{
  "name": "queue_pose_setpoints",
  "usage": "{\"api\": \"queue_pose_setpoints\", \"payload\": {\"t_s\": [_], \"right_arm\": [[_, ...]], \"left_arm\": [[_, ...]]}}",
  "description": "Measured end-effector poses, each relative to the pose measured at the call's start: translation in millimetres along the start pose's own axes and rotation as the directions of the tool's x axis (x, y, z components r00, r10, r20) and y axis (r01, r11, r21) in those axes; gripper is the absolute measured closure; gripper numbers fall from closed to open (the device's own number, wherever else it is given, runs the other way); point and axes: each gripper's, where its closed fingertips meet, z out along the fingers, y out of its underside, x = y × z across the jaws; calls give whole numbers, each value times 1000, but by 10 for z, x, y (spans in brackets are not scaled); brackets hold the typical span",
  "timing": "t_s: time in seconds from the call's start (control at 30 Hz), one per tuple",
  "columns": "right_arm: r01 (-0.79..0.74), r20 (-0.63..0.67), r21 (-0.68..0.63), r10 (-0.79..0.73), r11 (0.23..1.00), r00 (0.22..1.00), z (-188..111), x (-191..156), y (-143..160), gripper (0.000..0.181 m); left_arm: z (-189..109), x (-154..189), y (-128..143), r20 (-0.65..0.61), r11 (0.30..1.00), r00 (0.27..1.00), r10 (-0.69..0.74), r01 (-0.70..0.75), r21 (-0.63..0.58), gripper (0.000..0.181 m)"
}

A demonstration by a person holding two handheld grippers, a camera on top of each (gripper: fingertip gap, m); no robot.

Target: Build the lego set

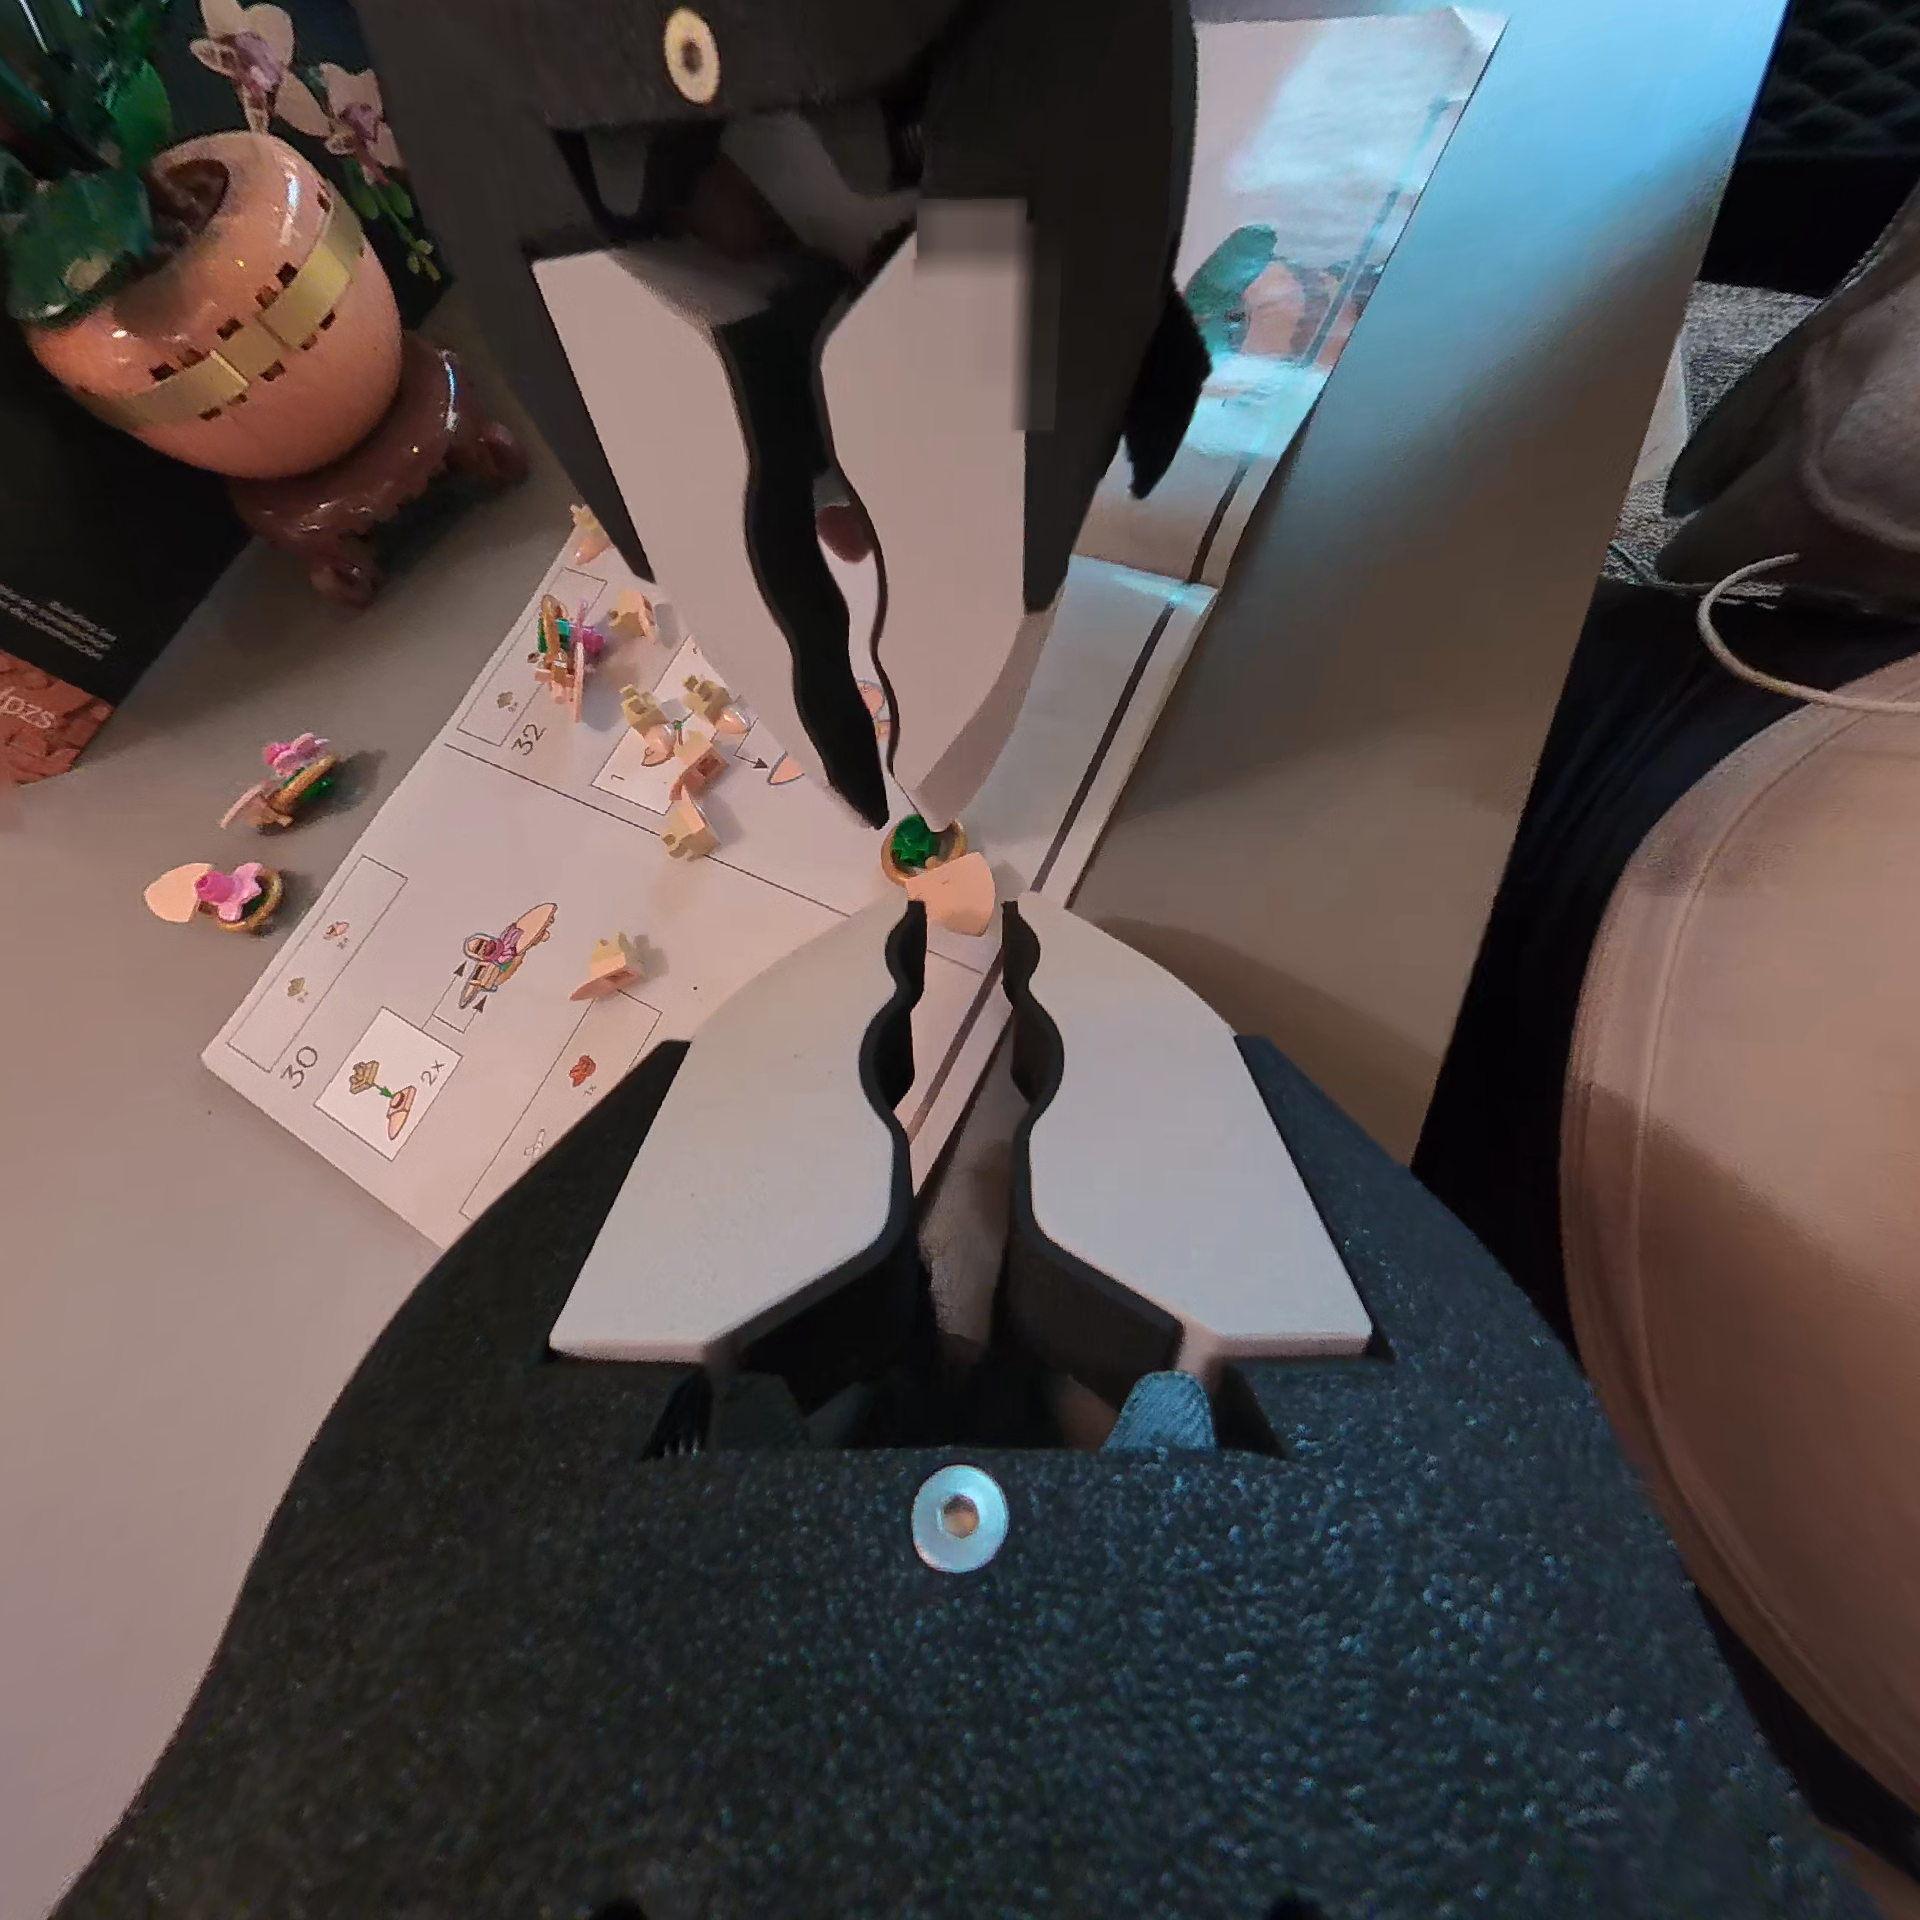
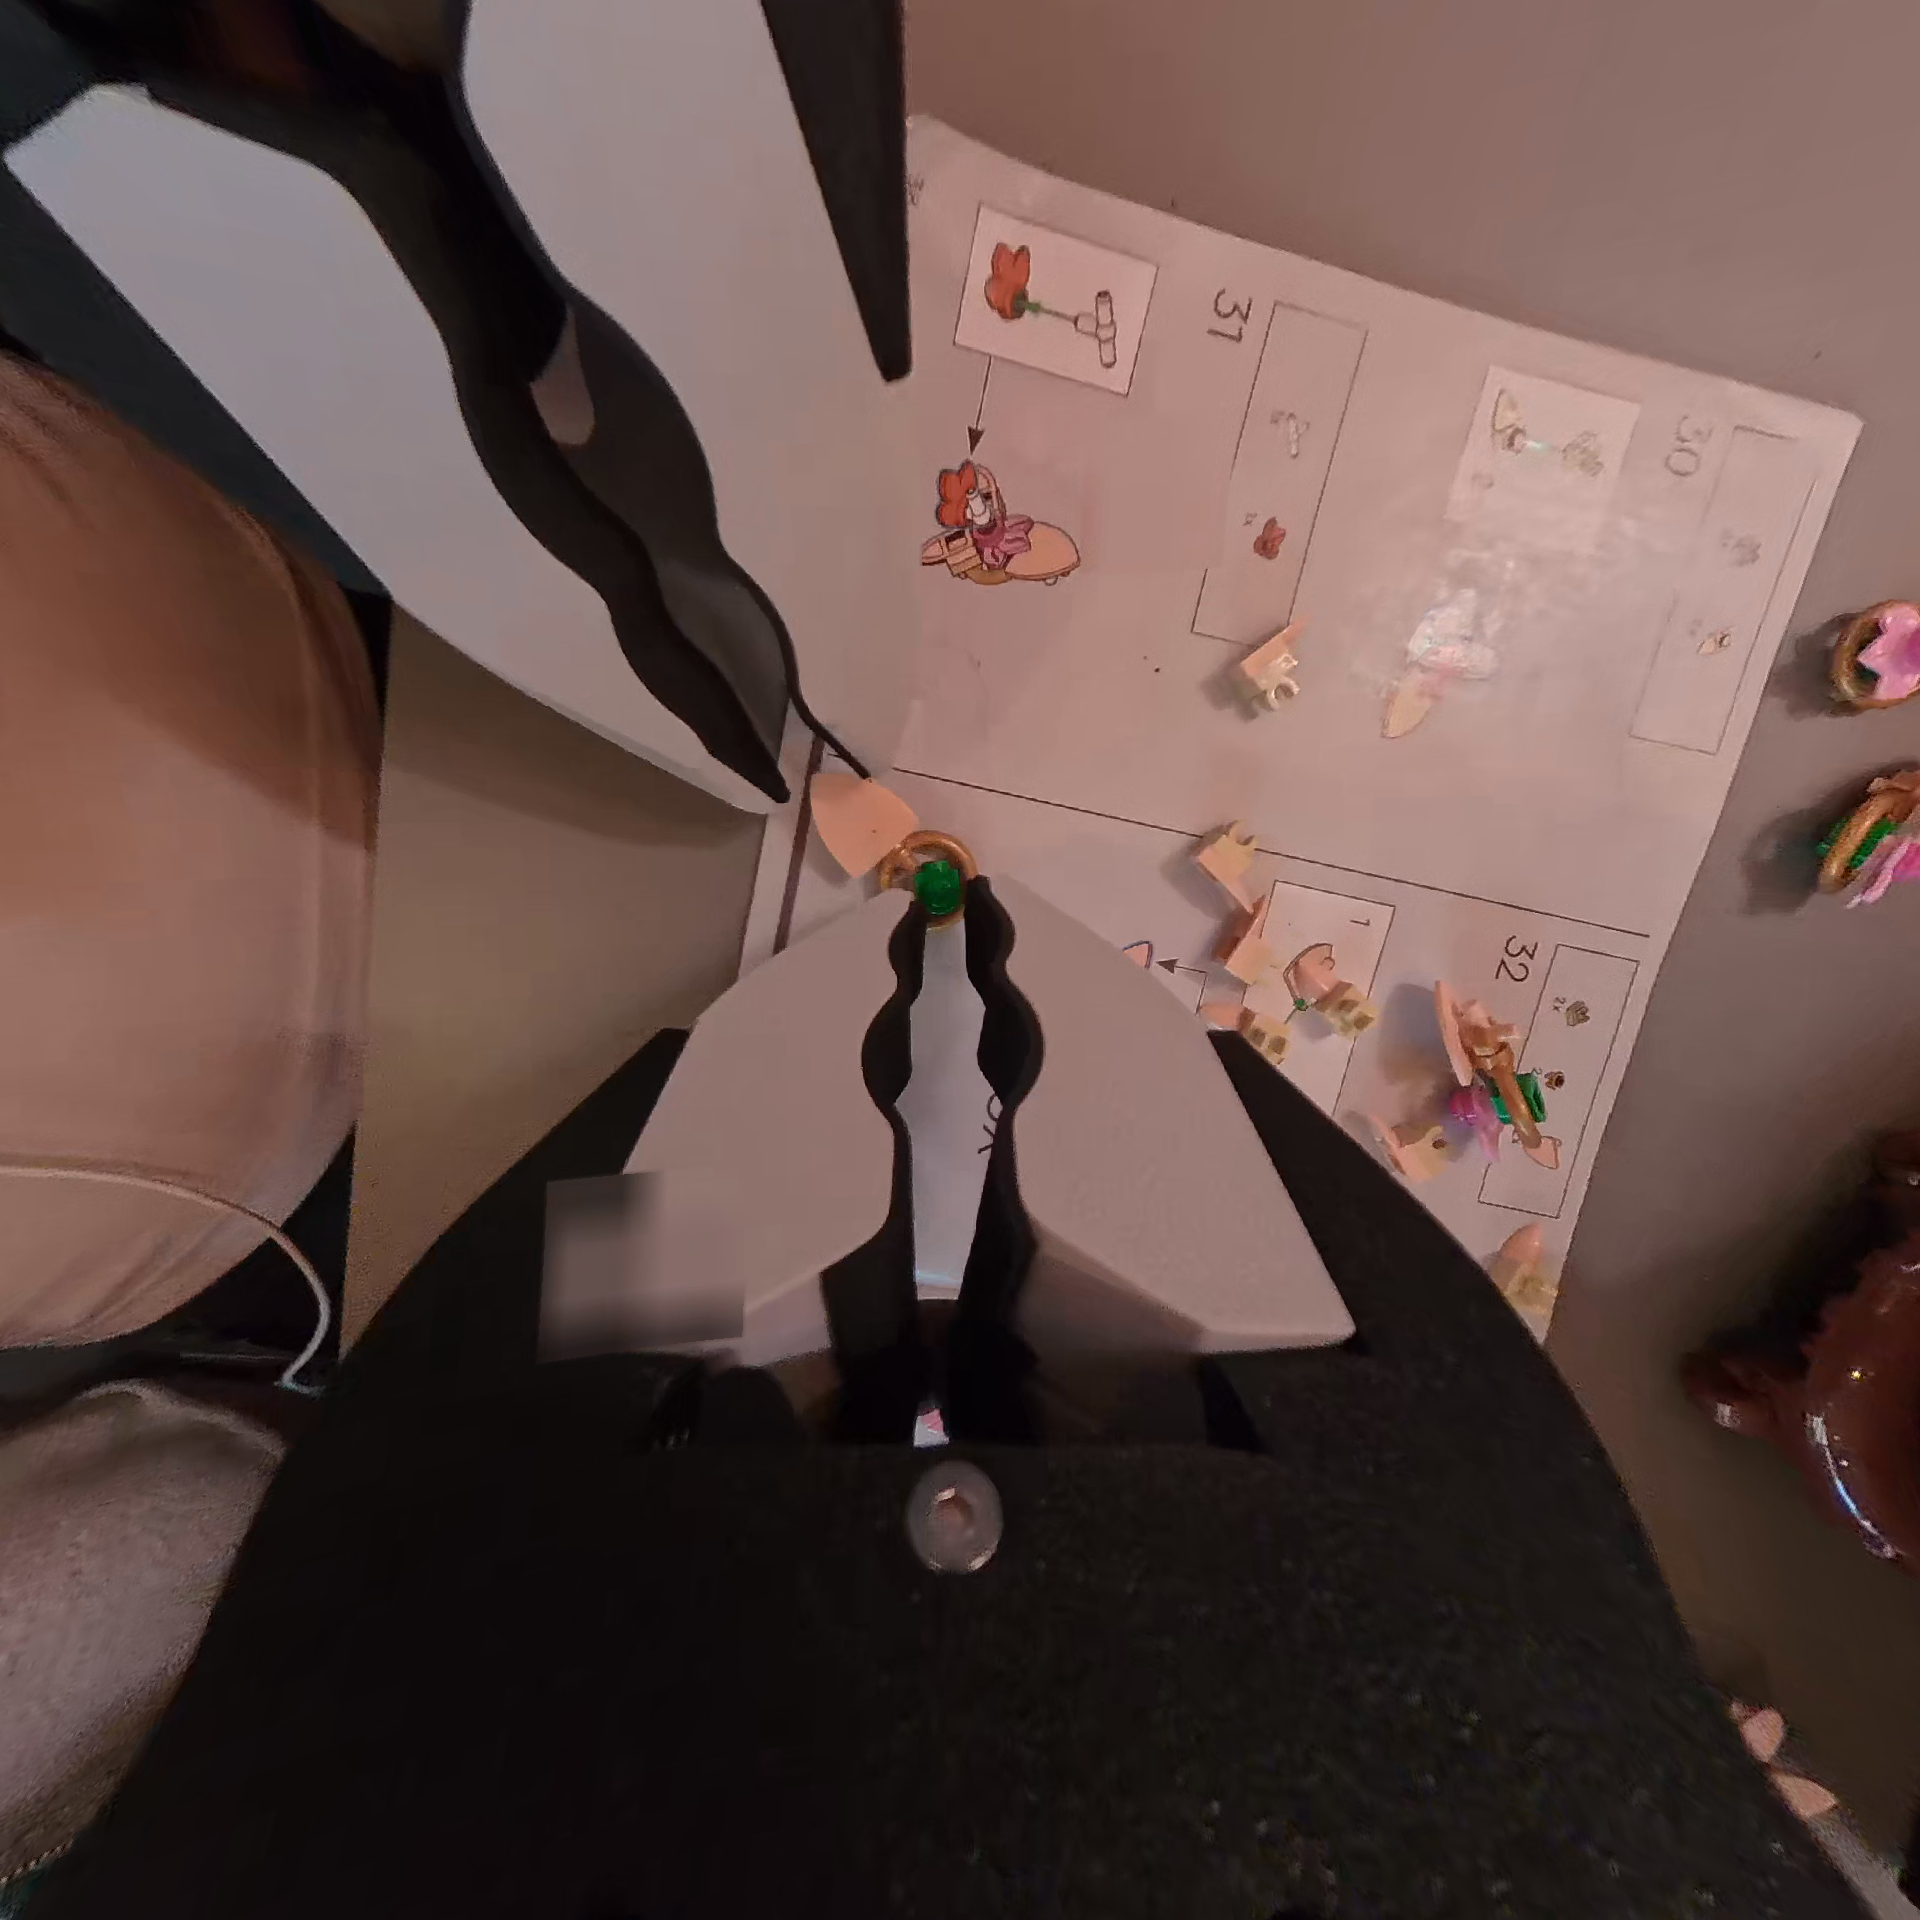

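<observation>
Over the near edge of the instruction sheet (image 2: pixel 1351 727), a pink petal with gold ring (image 1: pixel 940 873) is being steadied, clamped by the left gripper (image 1: pixel 961 914), so the green stud (image 2: pixel 938 888), being pinched by the right gripper (image 2: pixel 940 904), is being seated.

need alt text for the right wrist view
The right claw pinches a green stud seated in a gold ring with a peach petal, which the left claw grips from the opposite side. Beneath lies an instruction sheet scattered with small pieces.

The left tool (image 1: pixel 961 914) pinches a peach petal (image 1: pixel 958 896) joined to a gold ring (image 1: pixel 902 854). The right tool (image 1: pixel 902 816) grips its green stud (image 1: pixel 914 834) above the instruction sheet (image 1: pixel 436 997).
</observation>
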Motion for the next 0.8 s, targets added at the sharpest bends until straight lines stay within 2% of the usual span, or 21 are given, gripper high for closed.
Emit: {"api": "queue_pose_setpoints", "payload": {"t_s": [0.23,0.53,0.8], "right_arm": [[41,39,-24,-40,999,998,37,-17,-4,174],[175,98,-58,-168,983,981,12,-49,40,175],[156,89,-62,-150,986,985,21,-49,31,175]], "left_arm": [[55,-39,64,11,999,1000,-14,14,-40,166],[60,-143,94,48,998,999,-15,18,-68,166],[56,-110,100,35,998,999,5,-3,-66,169]]}}
